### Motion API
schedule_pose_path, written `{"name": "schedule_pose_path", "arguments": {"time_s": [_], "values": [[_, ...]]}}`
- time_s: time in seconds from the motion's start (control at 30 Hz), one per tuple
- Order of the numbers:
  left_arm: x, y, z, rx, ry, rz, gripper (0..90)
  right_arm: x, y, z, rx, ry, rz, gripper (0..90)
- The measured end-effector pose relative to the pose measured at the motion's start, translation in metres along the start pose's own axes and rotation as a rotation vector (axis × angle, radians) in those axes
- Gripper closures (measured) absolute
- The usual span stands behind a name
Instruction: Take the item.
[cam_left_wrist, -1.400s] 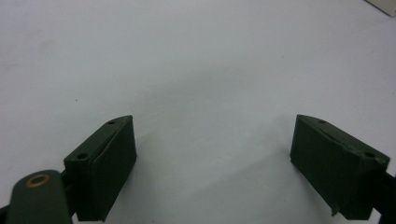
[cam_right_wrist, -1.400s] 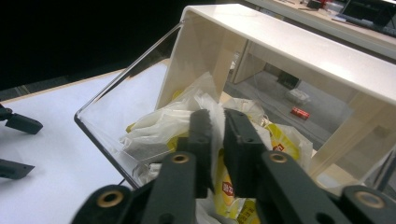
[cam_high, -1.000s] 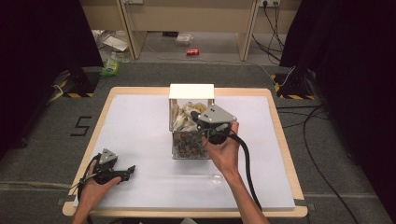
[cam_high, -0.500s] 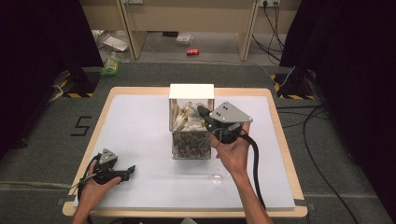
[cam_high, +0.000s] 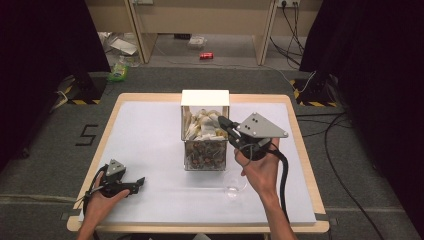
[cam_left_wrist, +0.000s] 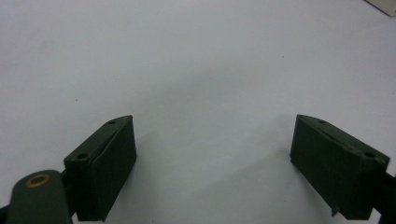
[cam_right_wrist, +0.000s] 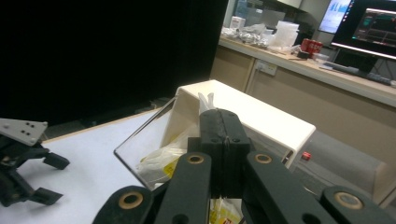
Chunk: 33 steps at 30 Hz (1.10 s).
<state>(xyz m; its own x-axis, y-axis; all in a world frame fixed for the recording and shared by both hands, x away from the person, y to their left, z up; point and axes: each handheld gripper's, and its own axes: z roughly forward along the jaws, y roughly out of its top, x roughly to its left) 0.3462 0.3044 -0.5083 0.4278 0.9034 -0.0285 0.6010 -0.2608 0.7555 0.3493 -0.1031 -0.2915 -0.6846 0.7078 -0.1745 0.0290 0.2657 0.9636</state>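
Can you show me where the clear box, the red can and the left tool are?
clear box (cam_high: 205, 155), high view, front wall.
red can (cam_high: 206, 55), high view, middle.
left tool (cam_high: 138, 183), high view, between its tips.

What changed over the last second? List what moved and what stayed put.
The right gripper, held over the clear box of packets with a white lid, drew back toward the box's right edge and the person; its jaws are pressed together on a thin white plastic packet. The left gripper stayed open, resting at the near left of the white table. The box did not move.

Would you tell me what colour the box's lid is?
White; the lid shows best in the high view.
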Motion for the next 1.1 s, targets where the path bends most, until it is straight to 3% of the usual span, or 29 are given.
{"name": "schedule_pose_path", "arguments": {"time_s": [0.33,0.77,1.1], "values": [[0.0,0.0,0.0,-0.001,0.0,0.0,13.5,-0.006,-0.008,-0.025,-0.014,0.001,0.025,90.0],[0.0,0.0,0.0,0.002,0.0,0.0,13.5,0.004,-0.024,-0.057,-0.004,0.012,0.013,90.0],[0.0,0.0,0.0,-0.001,0.001,0.0,13.5,0.01,-0.055,-0.066,0.06,0.022,0.047,90.0]]}}
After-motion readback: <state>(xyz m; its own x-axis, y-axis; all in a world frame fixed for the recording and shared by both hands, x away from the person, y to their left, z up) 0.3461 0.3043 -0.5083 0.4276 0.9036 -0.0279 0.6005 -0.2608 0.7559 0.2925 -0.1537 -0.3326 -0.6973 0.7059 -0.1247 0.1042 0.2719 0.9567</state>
